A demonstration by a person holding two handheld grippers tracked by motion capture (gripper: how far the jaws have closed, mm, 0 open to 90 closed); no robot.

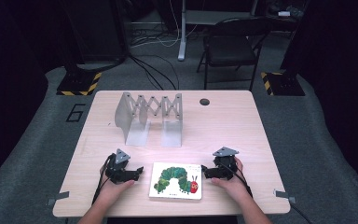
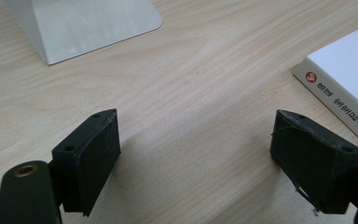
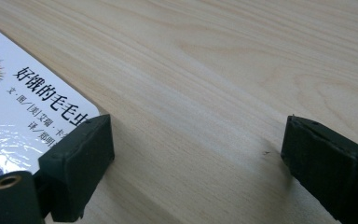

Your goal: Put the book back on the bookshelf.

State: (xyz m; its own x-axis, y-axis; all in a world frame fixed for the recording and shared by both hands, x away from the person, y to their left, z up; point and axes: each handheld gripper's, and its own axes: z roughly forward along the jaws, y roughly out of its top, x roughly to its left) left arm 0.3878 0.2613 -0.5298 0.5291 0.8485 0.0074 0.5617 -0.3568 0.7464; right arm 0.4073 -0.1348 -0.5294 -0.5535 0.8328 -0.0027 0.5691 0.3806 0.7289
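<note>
Both grippers, left (image 1: 139, 171) and right (image 1: 205, 171), flank the book (image 1: 176, 180), fingers spread, seemingly not touching it

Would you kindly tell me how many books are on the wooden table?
1: the white caterpillar picture book lies flat at the near edge, between the two grippers.

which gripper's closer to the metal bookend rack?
Left. The left gripper sits just in front of the rack; the right gripper is across the book, further right.
</note>
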